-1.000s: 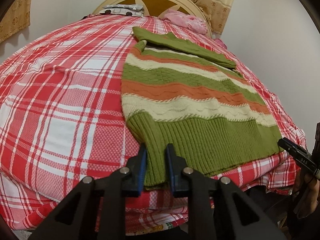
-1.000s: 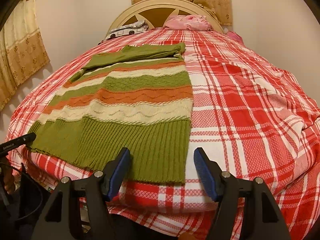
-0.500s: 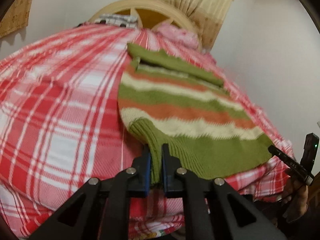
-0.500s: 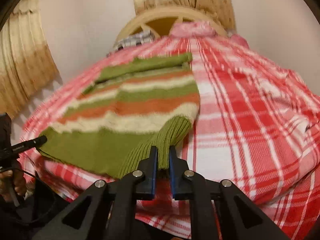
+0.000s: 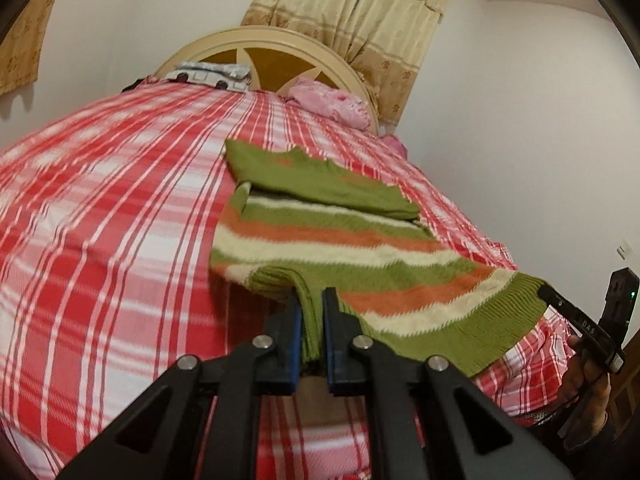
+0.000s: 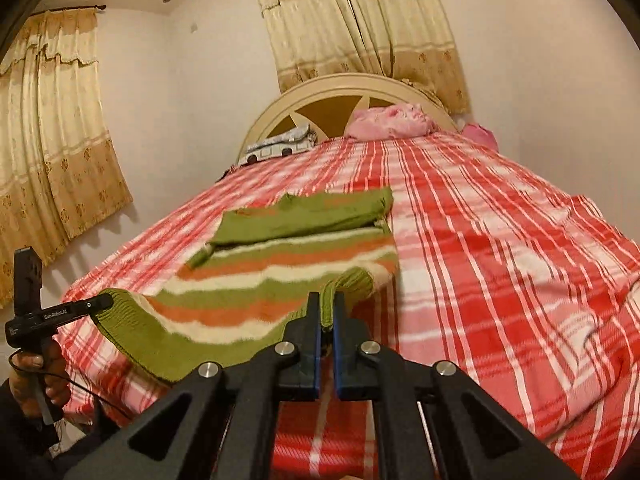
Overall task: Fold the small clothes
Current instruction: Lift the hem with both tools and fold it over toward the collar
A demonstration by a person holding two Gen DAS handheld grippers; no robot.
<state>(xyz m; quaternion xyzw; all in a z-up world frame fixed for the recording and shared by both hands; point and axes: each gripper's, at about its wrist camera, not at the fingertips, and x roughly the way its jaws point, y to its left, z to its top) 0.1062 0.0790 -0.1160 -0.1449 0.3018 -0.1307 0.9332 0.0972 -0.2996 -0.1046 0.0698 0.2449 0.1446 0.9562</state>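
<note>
Jaws of the left gripper (image 5: pixel 311 304) and right gripper (image 6: pixel 326 306) clamp the 2 hem corners of the striped sweater (image 5: pixel 320 236), lifted above the plaid bedspread (image 5: pixel 100 240).

Ribbed knit sweater (image 5: pixel 340 240) (matt wool) on woven checked bedsheet (image 5: pixel 100 220); glossy wooden headboard (image 5: pixel 280 40).

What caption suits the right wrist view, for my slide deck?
Right gripper shut on the striped sweater's hem, lifting it off the plaid bed.
</note>
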